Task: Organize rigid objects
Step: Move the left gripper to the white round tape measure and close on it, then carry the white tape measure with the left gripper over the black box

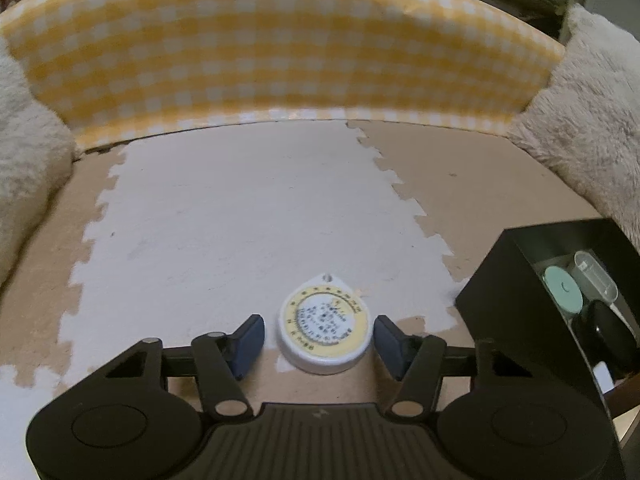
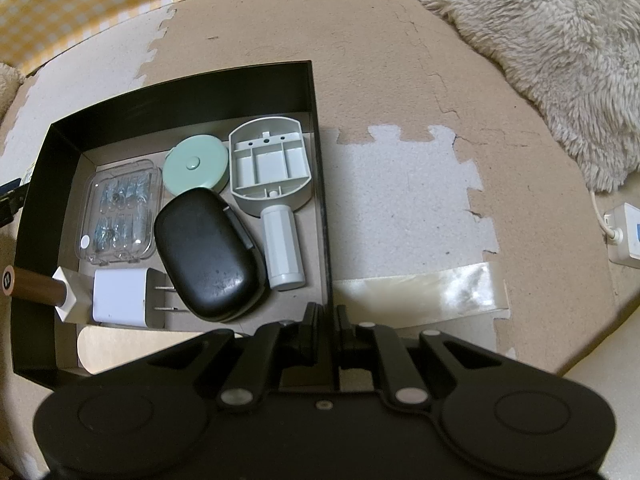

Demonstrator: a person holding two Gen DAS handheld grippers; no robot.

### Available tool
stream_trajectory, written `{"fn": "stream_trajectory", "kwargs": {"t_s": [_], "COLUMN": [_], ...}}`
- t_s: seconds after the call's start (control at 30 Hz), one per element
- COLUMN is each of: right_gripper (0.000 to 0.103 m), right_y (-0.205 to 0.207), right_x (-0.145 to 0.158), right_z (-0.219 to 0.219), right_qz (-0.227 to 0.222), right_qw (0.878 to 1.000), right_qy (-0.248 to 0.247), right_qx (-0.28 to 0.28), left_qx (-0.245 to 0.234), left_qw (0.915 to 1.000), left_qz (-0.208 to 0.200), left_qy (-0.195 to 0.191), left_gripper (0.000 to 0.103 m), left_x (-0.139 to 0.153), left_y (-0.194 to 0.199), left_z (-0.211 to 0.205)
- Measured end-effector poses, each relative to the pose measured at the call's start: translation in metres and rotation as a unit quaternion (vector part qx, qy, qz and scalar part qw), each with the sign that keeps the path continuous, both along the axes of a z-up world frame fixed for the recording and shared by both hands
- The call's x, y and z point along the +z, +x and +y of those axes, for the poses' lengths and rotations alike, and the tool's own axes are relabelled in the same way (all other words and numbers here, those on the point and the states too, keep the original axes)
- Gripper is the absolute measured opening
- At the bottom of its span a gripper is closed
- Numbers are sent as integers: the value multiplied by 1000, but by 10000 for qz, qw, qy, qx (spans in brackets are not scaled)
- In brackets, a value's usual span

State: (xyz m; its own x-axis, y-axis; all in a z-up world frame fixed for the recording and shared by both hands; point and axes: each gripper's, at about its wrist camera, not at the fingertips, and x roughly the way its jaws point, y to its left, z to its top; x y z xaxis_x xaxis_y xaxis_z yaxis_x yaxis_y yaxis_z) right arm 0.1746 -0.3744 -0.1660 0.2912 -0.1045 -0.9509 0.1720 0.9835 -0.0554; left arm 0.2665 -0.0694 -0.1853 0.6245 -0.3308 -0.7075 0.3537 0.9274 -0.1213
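Observation:
A white, drop-shaped tape measure with a yellow dial label lies on the foam mat. My left gripper is open, one finger on each side of it, not touching. A black open box stands to the right; it also shows in the left wrist view. My right gripper is shut on the box's right wall. Inside lie a black case, a mint round tape measure, a grey plastic holder, a white cylinder, a white charger plug and a clear blister pack.
A yellow checked cushion stands along the far side. Cream fluffy fabric lies to the right and also to the left. A white power adapter with cable lies at the far right. Clear tape is stuck on the mat.

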Motion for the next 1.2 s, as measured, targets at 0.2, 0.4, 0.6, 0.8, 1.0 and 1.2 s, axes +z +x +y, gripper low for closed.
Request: {"fn": "stream_trajectory", "kwargs": {"t_s": [0.2,0.4,0.6,0.8,1.0,1.2], "right_gripper": [10,10,10,10,10,10], "right_y": [0,0,0,0,0,0], "right_x": [0,-1,0,0,0,0], "right_z": [1,1,1,1,1,1], "right_qz": [4,11,4,3,6,5], "right_qw": [10000,10000,10000,10000,10000,10000], "right_qy": [-18,-34,-27,-28,-31,-29], "right_qx": [6,5,7,6,6,7], "left_qx": [-139,-219,-246,-312,-993,-1732], "left_qw": [9997,9996,9990,9954,9891,9820], "left_qz": [-150,-116,-371,-740,-687,-333], "left_qy": [115,140,55,-525,-847,-678], "left_gripper": [53,53,53,53,53,53], "left_x": [-2,-1,23,66,92,84], "left_y": [2,2,0,-5,-21,-38], "left_z": [-8,-7,-9,-12,-39,-75]}}
